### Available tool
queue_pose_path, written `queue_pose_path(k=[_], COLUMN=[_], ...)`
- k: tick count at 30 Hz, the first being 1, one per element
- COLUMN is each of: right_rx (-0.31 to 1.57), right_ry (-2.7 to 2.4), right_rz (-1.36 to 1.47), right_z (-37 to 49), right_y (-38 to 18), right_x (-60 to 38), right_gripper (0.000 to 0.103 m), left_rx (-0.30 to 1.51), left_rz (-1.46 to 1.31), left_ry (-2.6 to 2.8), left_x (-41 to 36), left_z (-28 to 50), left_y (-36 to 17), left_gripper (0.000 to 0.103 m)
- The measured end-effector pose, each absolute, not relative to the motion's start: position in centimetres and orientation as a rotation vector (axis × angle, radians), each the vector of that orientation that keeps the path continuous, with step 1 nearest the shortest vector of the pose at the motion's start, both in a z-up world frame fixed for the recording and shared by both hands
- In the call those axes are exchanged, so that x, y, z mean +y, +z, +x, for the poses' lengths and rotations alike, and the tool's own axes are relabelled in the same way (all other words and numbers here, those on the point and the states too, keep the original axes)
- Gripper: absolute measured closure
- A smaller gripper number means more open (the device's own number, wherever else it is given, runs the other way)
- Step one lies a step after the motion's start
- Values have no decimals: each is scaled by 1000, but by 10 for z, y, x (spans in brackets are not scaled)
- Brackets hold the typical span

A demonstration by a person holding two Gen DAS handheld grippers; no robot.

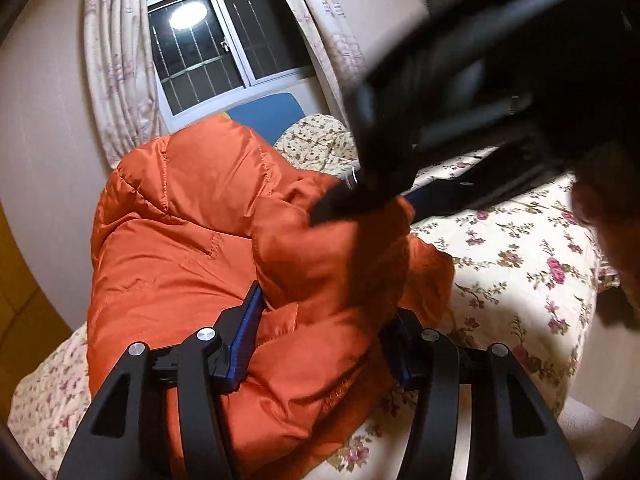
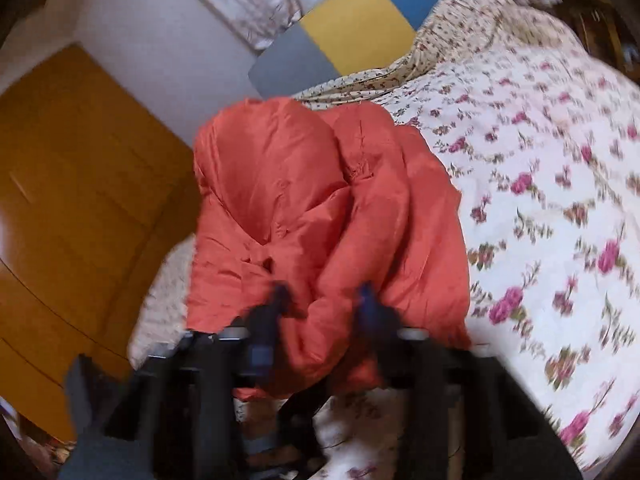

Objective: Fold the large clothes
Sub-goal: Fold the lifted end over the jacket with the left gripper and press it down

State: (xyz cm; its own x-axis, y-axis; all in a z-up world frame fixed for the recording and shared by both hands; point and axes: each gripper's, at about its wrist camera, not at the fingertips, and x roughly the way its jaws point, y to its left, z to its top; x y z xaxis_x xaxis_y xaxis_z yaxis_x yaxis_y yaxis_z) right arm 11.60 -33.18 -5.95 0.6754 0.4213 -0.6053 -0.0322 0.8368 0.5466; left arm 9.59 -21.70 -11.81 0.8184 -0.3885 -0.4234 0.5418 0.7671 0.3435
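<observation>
An orange puffy jacket lies bunched on the floral bedspread, near the bed's left edge. My left gripper stands open low in the left wrist view. A thick fold of the jacket lies between its blue pads, and the right pad is mostly hidden by fabric. My right gripper reaches in blurred from the upper right, with its tip on the jacket's top fold. In the right wrist view, the right gripper is shut on a bunched fold of the jacket.
The bedspread stretches away to the right. Blue and yellow headboard panels and a floral pillow sit beyond the jacket. A window with curtains is behind. A wooden wardrobe stands left of the bed.
</observation>
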Motion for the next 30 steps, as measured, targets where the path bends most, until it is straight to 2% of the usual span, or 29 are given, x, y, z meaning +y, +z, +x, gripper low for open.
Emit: queue_pose_path(k=[6,12,13,14,15,22,27,30], right_rx=[843,828,828,827,823,778,601,589], right_ry=[81,78,82,90,97,97,129,197], right_rz=[414,474,478,477,469,433,412,341], right_z=[110,104,105,103,103,105,109,140], right_y=[-92,-110,-108,-104,-101,-70,-16,9], right_x=[-332,-338,-338,-339,-338,-338,-334,-312], right_gripper=[95,95,95,94,94,82,82,82], left_rx=[343,314,315,325,334,458,481,521], left_rz=[401,269,247,212,169,-134,-150,-104], left_ry=[-593,-428,-388,-337,-290,-37,-105,-164], left_x=[-189,-143,-136,-125,-113,-45,-65,-91], left_z=[74,87,95,107,118,225,257,263], left_y=[-107,-89,-86,-83,-80,-75,-70,-70], left_gripper=[50,50,46,33,27,27,27,28])
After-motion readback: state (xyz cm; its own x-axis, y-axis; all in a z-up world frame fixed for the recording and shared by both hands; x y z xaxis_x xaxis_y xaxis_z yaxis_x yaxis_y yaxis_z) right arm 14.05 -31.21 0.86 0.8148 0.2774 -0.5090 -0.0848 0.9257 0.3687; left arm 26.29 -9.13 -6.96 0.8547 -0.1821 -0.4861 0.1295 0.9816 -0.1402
